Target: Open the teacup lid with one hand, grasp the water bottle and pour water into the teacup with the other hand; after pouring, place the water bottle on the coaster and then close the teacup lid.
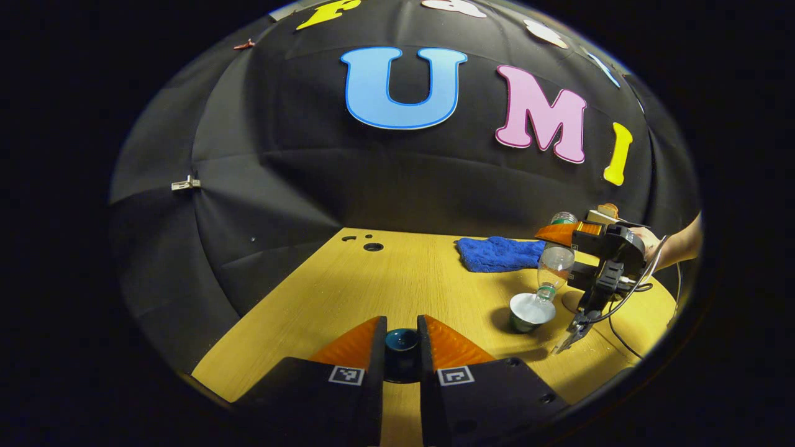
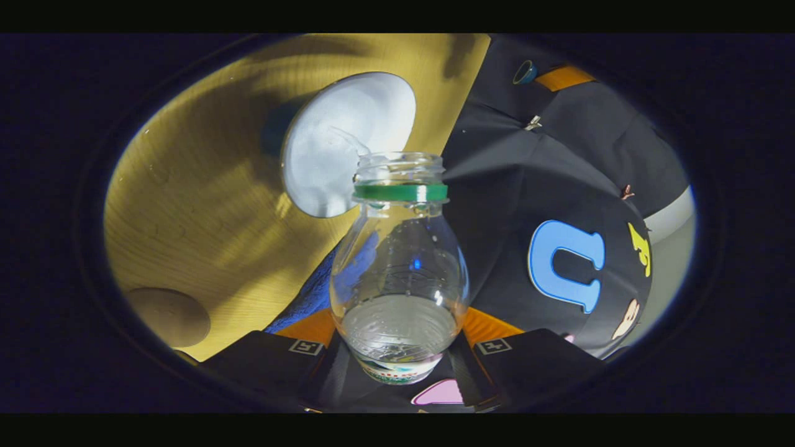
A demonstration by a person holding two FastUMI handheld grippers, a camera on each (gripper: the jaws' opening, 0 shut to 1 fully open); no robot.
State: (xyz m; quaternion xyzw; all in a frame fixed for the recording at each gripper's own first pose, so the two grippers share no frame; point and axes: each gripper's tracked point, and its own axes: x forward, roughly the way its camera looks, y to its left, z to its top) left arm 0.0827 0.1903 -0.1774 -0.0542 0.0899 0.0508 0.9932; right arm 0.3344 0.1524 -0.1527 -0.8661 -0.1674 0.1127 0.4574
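The left claw is closed on the dark teal teacup lid, one finger pressed to each side of it, and holds it above the wooden tabletop near the front edge.

Toward the tabletop's right edge, the right claw, held by a hand, grips the clear water bottle tipped neck-down. In the right gripper view the bottle sits squeezed between that claw's two fingers; it has no cap, a green ring sits under its mouth, and water lies in the part nearest the camera.

The bottle's mouth hangs just over the rim of the open teacup, which is green outside and white inside. In the right gripper view a thin clear stream runs from the mouth into the teacup.

The round brown coaster lies bare just beside the teacup, nearer the right edge. A blue cloth lies crumpled by the back edge.
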